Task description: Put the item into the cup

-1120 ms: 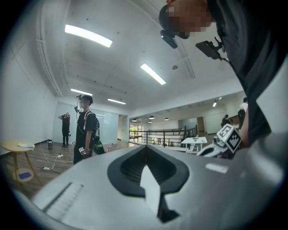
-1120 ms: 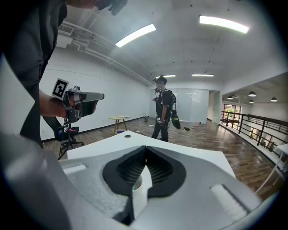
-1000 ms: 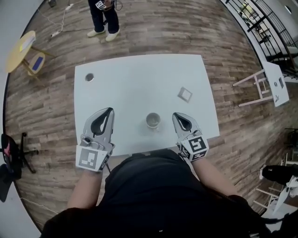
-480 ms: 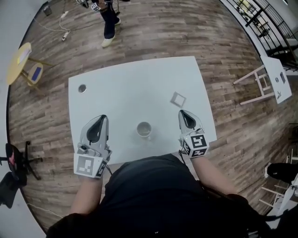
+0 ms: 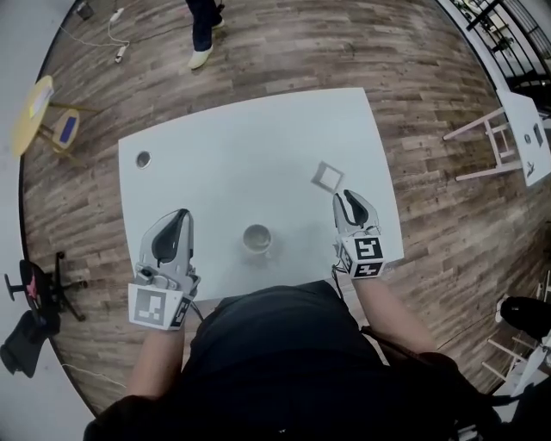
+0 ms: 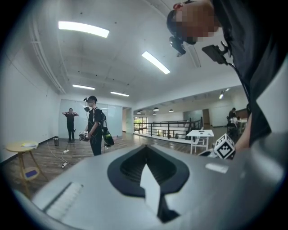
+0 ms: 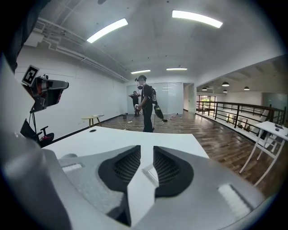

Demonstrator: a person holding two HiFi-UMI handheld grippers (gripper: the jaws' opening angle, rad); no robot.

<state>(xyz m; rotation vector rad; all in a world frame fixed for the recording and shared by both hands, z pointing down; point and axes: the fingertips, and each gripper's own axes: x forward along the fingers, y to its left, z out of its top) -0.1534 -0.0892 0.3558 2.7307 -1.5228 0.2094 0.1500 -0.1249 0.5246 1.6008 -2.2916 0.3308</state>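
Change: we record that the right hand-held gripper [image 5: 347, 198] has come forward over the counter [image 5: 241, 138]. Its tips now sit just short of the square item [image 5: 328, 176], and its jaws have just been opening.
Right side, state: the jaws are parted by a narrow gap with nothing pressed between the pads. Through that gap we see the square item lying on the counter beyond the tips.
Left side, state: we log the left hand-held gripper [image 5: 179, 215] with its jaws brought together at the tips and holding nothing. It is at the near left edge of the counter, well apart from the cup.
Task item: flat, white and square, lying right of centre on the counter, apart from the cup and farther out.
Vessel: we list the cup [image 5: 256, 239] as upright and pale, near the front edge, between the two grippers.
Also on the counter: a dark round spot [image 5: 143, 159] near the far left corner; we cannot tell if it is a hole or an object.
Surroundings: a wood-plank floor [image 5: 284, 52]; a person [image 5: 203, 26] stands beyond the far edge.
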